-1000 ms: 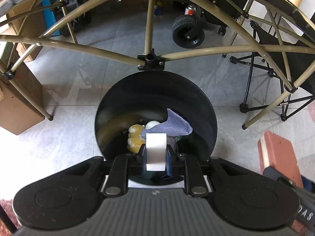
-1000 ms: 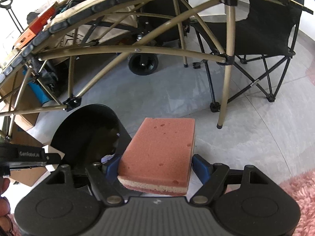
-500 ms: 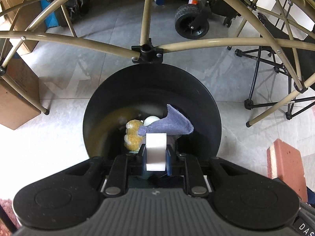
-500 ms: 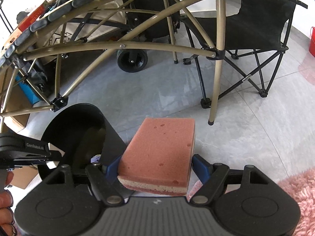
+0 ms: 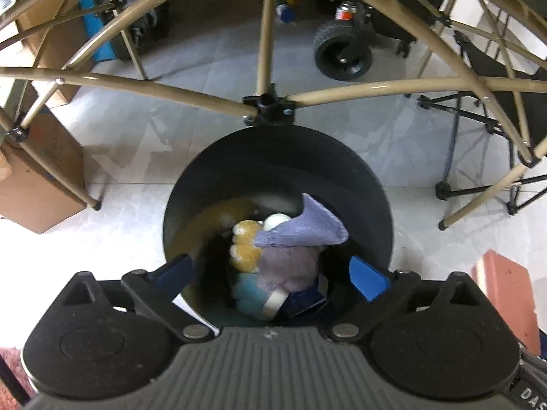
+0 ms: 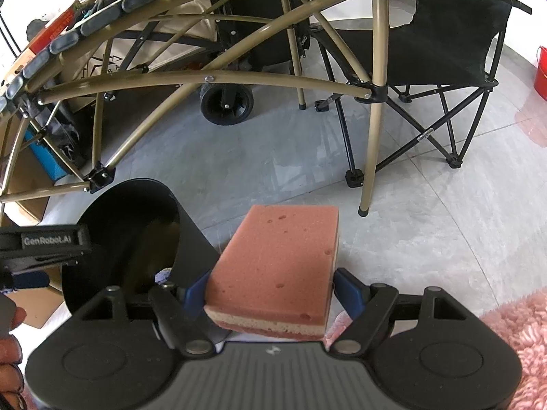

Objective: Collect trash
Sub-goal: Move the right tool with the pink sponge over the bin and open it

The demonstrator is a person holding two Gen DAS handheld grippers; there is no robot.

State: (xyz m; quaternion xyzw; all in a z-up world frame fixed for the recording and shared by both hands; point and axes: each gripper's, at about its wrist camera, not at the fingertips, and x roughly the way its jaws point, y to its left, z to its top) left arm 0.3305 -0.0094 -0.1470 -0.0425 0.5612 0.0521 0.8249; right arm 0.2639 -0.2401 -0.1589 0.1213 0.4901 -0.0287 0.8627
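Observation:
My left gripper [image 5: 273,270] hangs over the black trash bin [image 5: 273,143], its jaws opening wide with nothing between the blue pads. A small white and dark blue box [image 5: 290,300], blurred, lies below it inside the bin. It rests among a purple cloth [image 5: 304,229], a yellow fuzzy lump [image 5: 244,246] and a white ball [image 5: 275,220]. My right gripper [image 6: 271,287] is shut on a pink sponge [image 6: 277,266], held just right of the bin [image 6: 130,212]. That sponge [image 5: 502,294] also shows at the right edge of the left wrist view.
A tan folding frame [image 5: 266,68] arches over the bin. A black camp chair [image 6: 427,51] stands to the right and a black wheel [image 5: 342,54] behind. A cardboard box [image 5: 37,177] sits left, a pink rug [image 6: 512,324] near right, and a red bucket [image 6: 540,71] far right.
My left gripper's jaws went from shut on the small white box to wide apart, and the box dropped into the bin. The right gripper still holds the sponge in place.

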